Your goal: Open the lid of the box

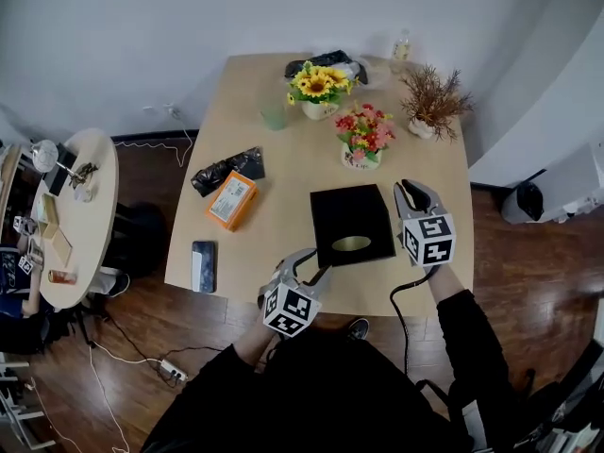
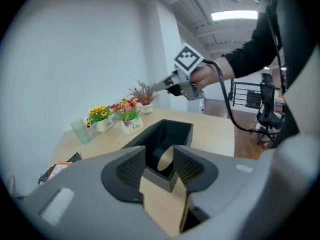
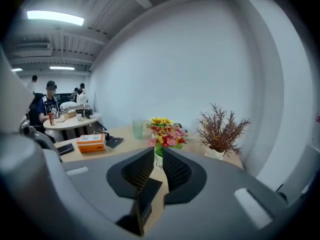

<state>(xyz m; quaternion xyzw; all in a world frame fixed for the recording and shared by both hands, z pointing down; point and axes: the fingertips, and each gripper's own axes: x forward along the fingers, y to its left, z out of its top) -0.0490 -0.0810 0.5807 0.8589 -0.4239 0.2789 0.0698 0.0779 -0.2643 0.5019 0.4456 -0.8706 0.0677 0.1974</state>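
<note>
Head view, left to right across the worktop.

Dark phone lies at the 8 o'clock edge. Orange packet sits just past it toward 1 o'clock, touching a crumpled black bag.

Left arm, black sleeve, comes in from 6 o'clock. It carries the left tool, marker cube toward the body, jaws aimed at about 1 o'clock. The tip sits at the box's near left corner. In the left gripper view the jaws stand narrow with that corner wedged between the pads: closed on the box.

The box is black, with an oval opening in its top. It rests flat in the worktop's 5 o'clock part, close to the near edge, and its lid is down.

Right forearm rises from 5 o'clock. The right tool runs along the box's right side, pointing to 12 o'clock, tip near the far right corner. In the right gripper view the jaws are drawn close, with a thin black edge of the box standing in the gap (taken as a grip on it; pad contact is hard to see).

Far half of the worktop: sunflower pot at 12 o'clock, pink-and-red flower pot nearer, dried brown plant at 2 o'clock.
</note>
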